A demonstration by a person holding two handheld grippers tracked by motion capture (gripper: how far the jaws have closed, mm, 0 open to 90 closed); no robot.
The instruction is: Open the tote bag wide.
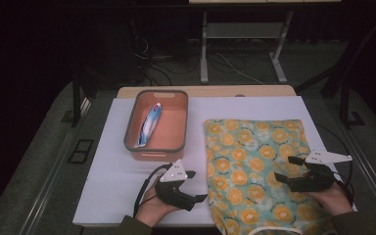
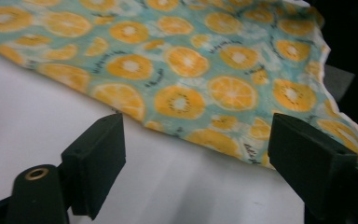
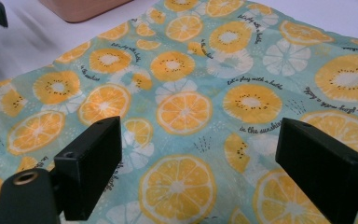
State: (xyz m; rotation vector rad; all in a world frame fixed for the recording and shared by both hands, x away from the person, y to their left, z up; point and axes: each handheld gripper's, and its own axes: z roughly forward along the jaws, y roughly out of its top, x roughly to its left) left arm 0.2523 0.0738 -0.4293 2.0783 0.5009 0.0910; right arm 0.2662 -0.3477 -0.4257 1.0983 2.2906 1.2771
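At the table's near edge, the left gripper (image 1: 193, 186), jaws apart and empty, faces the orange-print cloth's (image 1: 254, 161) left hem; the right gripper (image 1: 284, 169) hovers released above it.

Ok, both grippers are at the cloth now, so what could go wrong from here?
1. The left gripper is open beside the cloth edge, over the bare mat; closing there could miss the fabric.
2. The right gripper is over the flat middle, where the jaws may slide off without pinching.
3. Dragging the cloth left could nudge the bin holding the tube.
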